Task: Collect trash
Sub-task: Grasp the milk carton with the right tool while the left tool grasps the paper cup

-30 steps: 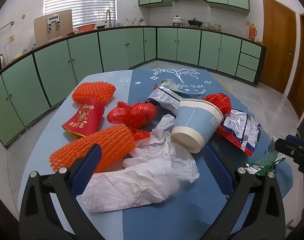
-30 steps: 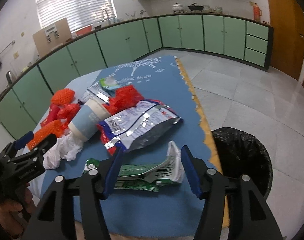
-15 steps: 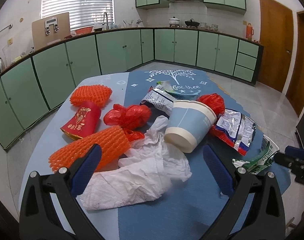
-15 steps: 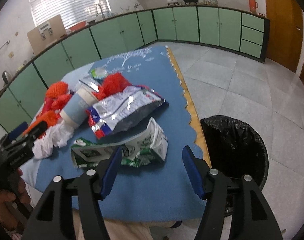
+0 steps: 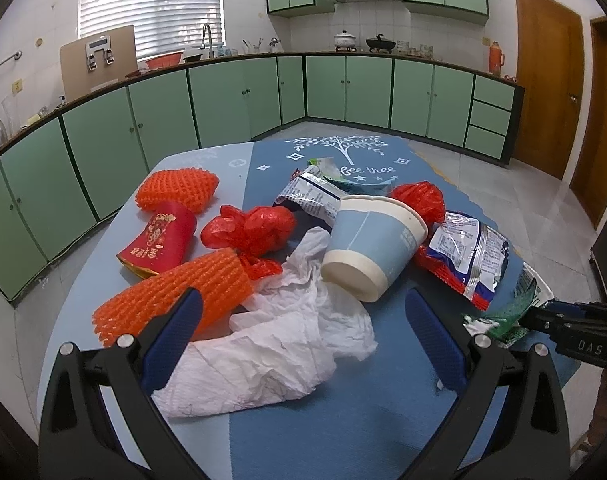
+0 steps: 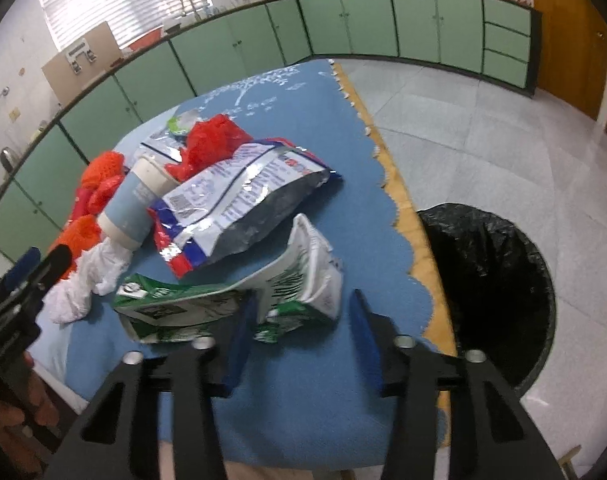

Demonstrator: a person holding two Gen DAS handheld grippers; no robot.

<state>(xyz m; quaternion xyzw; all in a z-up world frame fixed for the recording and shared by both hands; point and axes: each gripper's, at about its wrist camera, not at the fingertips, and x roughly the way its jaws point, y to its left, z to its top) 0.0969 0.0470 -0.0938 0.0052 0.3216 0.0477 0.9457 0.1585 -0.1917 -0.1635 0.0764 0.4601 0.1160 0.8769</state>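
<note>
Black left claw point(image 5: 303, 320), blue pads point(image 5: 175, 332), silver screws

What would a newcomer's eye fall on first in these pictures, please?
Probably the heap of trash on the blue table: orange foam nets, a tipped paper cup and crumpled tissue. Next, the black-lined bin on the floor beside the table, right of the green carton.

Two orange foam fruit nets point(image 5: 175, 292), one pale blue paper cup point(image 5: 373, 246), one crumpled white tissue point(image 5: 279, 344), one flattened green-and-white carton point(image 6: 231, 300), one black-lined bin point(image 6: 491, 292)
</note>
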